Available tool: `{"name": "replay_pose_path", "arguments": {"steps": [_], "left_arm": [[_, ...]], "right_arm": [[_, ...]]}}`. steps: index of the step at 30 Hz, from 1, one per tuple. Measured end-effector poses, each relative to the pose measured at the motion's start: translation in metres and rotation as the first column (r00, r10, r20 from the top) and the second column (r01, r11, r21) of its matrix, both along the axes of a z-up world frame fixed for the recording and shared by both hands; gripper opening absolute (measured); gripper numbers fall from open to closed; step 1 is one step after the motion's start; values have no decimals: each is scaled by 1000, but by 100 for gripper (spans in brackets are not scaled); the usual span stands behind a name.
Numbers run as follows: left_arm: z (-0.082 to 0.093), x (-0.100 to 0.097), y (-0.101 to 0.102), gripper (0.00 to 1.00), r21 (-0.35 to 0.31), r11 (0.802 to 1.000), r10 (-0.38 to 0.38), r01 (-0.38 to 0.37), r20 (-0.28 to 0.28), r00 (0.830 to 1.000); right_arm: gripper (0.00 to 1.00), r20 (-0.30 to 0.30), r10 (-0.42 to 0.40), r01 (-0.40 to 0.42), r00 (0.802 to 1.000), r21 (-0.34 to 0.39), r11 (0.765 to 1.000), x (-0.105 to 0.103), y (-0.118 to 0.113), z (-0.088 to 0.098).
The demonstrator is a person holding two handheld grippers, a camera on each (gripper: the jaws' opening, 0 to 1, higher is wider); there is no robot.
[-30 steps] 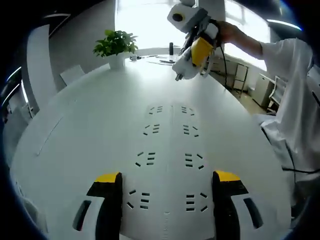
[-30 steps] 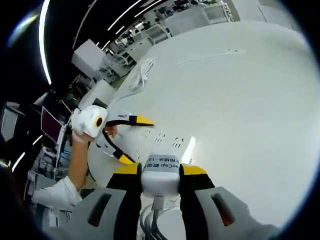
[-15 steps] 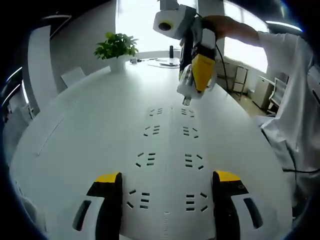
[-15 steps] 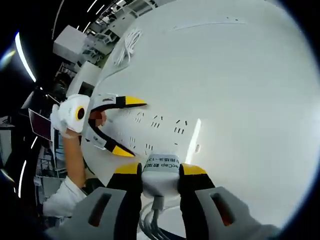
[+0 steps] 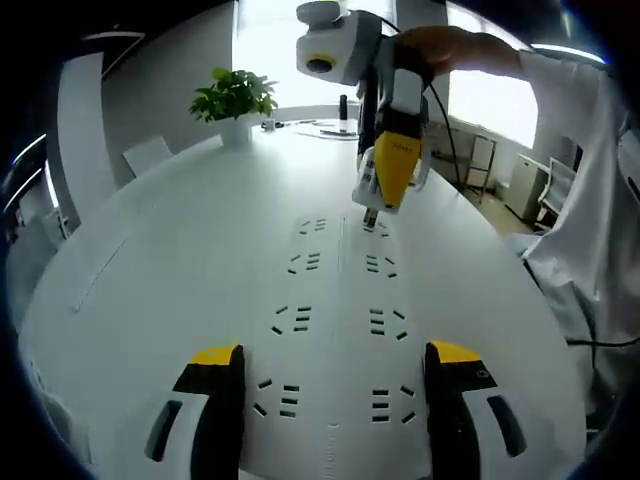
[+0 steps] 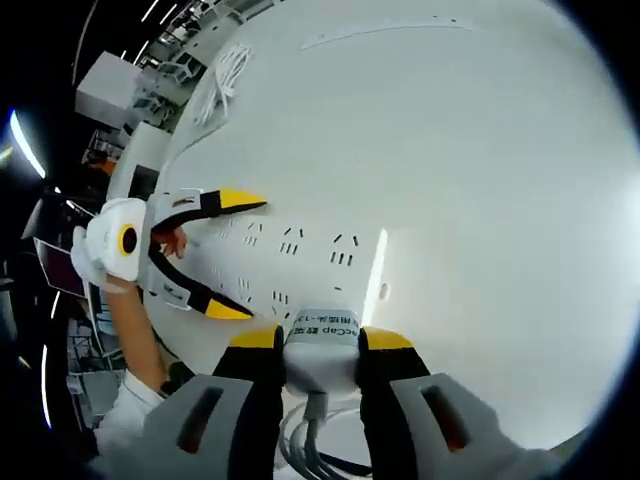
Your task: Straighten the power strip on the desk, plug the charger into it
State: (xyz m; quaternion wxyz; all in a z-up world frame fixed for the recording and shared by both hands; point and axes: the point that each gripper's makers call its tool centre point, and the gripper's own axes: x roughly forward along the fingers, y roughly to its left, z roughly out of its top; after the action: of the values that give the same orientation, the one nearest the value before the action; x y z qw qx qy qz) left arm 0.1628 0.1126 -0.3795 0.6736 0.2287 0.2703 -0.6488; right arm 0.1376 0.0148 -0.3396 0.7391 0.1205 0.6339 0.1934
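Right gripper [image 6: 321, 345]: we had its jaws closed on the charger [image 6: 321, 350], which sat between the yellow tips with its label toward the camera, so that the plug end pointed forward at the sockets.
Charger cable [image 6: 305, 445]: it went back between the jaws, out of the way of the plug.
Charger position: in the left gripper view we held it [image 5: 385, 180] just above the far right socket of the power strip [image 5: 340, 320]; we could not tell if the pins touched.
Left gripper [image 5: 335, 375]: its jaws stood open, one on each side of the near end of the strip, we judge to keep the strip from sliding when the plug is pushed.
Power strip: it lay flat and straight on the white desk [image 5: 150, 270].
Plant [image 5: 232, 92]: it stood at the far edge, well apart.
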Motion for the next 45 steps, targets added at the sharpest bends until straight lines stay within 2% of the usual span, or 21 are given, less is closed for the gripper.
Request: {"name": "replay_pose_path", "arguments": {"steps": [2,3,4,5,10,12,16,21,24,25,27,30,32,35,38,42,45], "left_arm": [[0,0,0,75,1,1000,0,0,0,1000],[0,0,0,75,1,1000,0,0,1,1000],[0,-1,0,75,1,1000,1,-1,1,1000],[0,-1,0,75,0,1000,1,-1,2,1000],[1,-2,-1,76,-30,1000,11,-11,13,1000],[0,-3,-2,77,-39,999,11,-11,17,1000],[1,-4,-4,78,-49,999,14,-12,34,999],[6,-6,-1,77,-93,995,45,-39,70,997],[22,-13,-3,81,-176,983,70,-54,88,994],[29,-14,-5,84,-207,977,79,-54,114,990],[42,-13,-9,85,-264,963,91,-47,155,984],[60,-13,-25,83,-363,931,137,-48,225,965],[58,-13,-33,82,-358,933,146,-37,282,948],[48,-16,-41,76,-293,954,167,-59,358,919],[57,-27,-60,75,-336,942,168,-22,413,895],[65,-25,-72,75,-391,920,199,-29,403,893],[66,-24,-78,74,-413,910,207,-39,370,906]], "right_arm": [[28,6,-4,4,1000,-36,999,1,2,-3],[28,-13,-27,26,1000,-58,998,2,1,-2],[28,21,39,-37,999,-82,996,4,-1,-1],[28,10,-2,3,1000,-91,996,4,3,-1],[28,19,-6,9,1000,-158,987,-1,4,-2],[28,14,-26,29,1000,-181,983,6,3,-2],[28,29,1,7,1000,-269,963,2,5,-1],[28,32,-9,18,999,-286,958,0,6,-1],[28,31,-27,35,999,-282,959,-2,6,-1],[28,31,-32,39,999,-280,959,-2,6,0],[28,29,-39,46,999,-278,960,-3,6,0],[28,29,-38,45,999,-277,960,-5,7,0],[28,31,-38,45,999,-274,961,-6,7,0],[28,33,-41,48,999,-270,962,-6,7,0],[28,35,-40,48,999,-266,963,-7,8,0],[28,38,-38,47,999,-261,964,-9,7,-1],[28,40,-35,44,999,-258,965,-9,7,-1]]}}
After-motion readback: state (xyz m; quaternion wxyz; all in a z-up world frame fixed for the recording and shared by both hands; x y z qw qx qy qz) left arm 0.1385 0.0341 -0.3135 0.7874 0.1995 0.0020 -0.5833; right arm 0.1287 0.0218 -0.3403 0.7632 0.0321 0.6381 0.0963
